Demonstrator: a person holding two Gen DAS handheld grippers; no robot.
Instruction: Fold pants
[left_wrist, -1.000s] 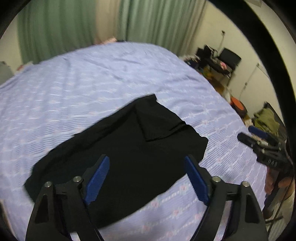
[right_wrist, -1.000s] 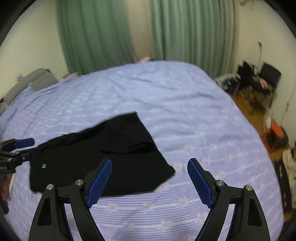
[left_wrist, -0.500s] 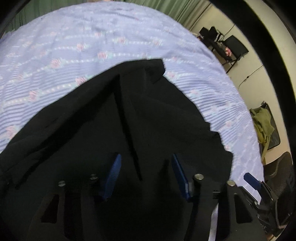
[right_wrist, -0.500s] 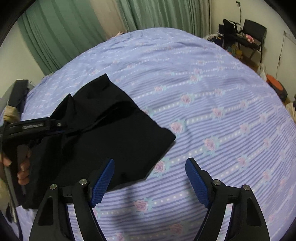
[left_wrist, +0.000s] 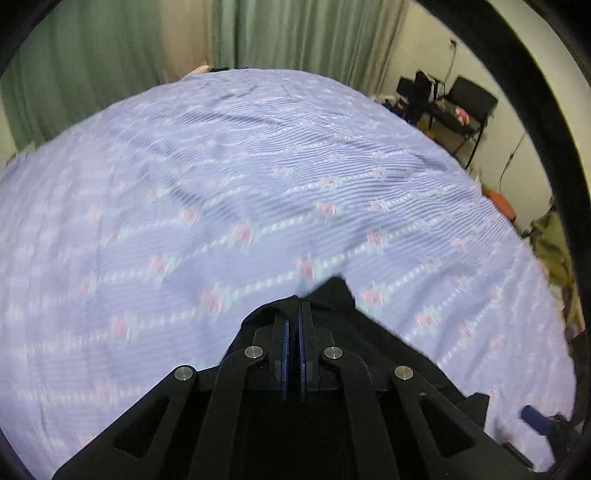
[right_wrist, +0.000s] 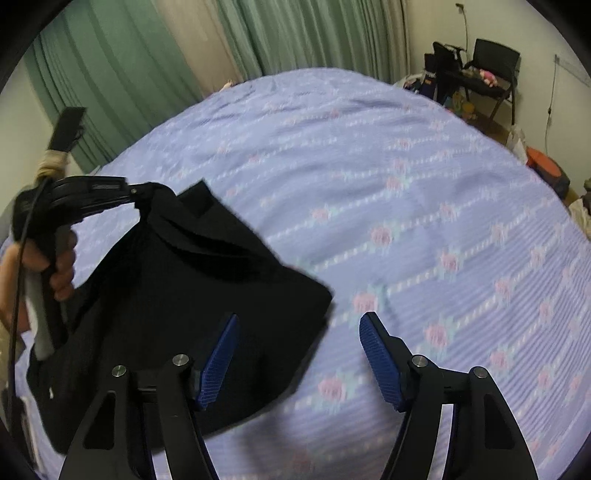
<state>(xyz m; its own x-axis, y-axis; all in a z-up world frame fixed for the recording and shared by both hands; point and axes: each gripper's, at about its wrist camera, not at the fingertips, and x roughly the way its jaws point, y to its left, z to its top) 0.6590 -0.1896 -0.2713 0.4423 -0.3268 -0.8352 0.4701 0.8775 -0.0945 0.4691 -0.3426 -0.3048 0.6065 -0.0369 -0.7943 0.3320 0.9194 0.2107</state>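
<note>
The black pants (right_wrist: 192, 280) lie partly on the purple flowered bed (right_wrist: 406, 184). My left gripper (left_wrist: 293, 314) is shut on an edge of the pants (left_wrist: 332, 295) and holds it lifted off the bed. It also shows in the right wrist view (right_wrist: 142, 199), with the cloth hanging down from it. My right gripper (right_wrist: 299, 332) is open and empty, low over the bed beside the pants' right corner; its left finger is over the black cloth.
Green curtains (right_wrist: 295, 33) hang behind the bed. A black chair (right_wrist: 495, 62) and a cluttered desk stand at the far right. An orange object (right_wrist: 543, 166) and clothes lie on the floor to the right of the bed.
My left gripper has gone down onto the pants, shut on an edge and lifted it. My right gripper has stayed open and come closer to the pants' right corner.
</note>
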